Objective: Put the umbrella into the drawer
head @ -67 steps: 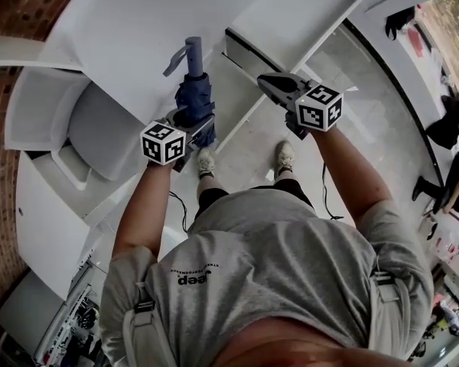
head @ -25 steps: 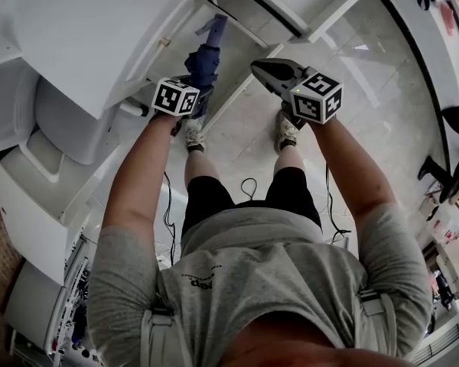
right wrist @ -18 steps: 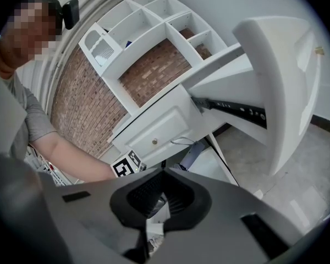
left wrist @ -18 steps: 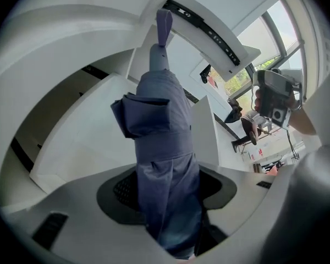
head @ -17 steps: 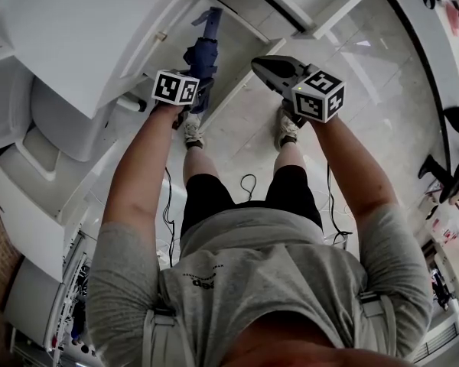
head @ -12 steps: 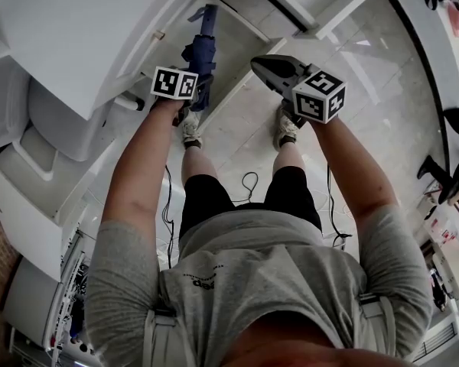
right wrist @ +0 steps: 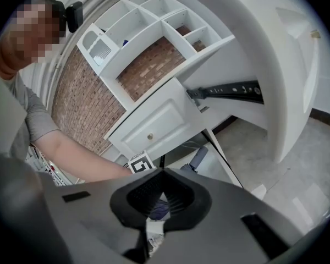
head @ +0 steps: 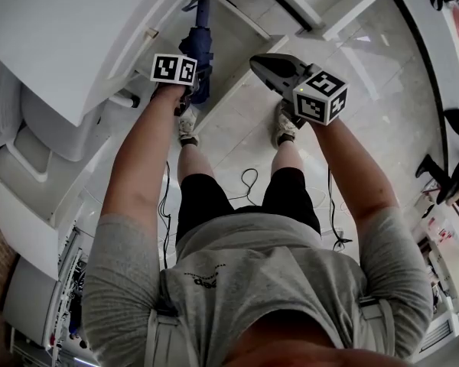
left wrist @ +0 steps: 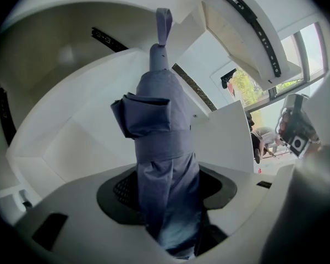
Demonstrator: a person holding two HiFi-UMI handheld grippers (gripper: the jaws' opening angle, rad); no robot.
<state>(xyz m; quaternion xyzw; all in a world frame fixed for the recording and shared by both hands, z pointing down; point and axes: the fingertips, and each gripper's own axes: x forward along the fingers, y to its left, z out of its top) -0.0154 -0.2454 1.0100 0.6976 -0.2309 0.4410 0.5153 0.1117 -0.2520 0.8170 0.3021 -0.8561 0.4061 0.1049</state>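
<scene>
Left gripper [left wrist: 170,194] clamps the folded umbrella [left wrist: 157,125] by its cloth, far end aimed into the open drawer [head: 245,73], ready for lowering inside.

Seen from the head view, a grey T-shirt [head: 260,274] with dark chest print fills six o'clock, with buckled webbing straps [head: 162,323] at both shoulders. Black shorts [head: 237,197] and pale trainers [head: 187,125] lie toward twelve. The left gripper [left wrist: 168,202] is white, the right gripper [head: 258,61] grey. Both have black textured pads [right wrist: 138,194], and each has a black-and-white marker cube [head: 321,96].
</scene>
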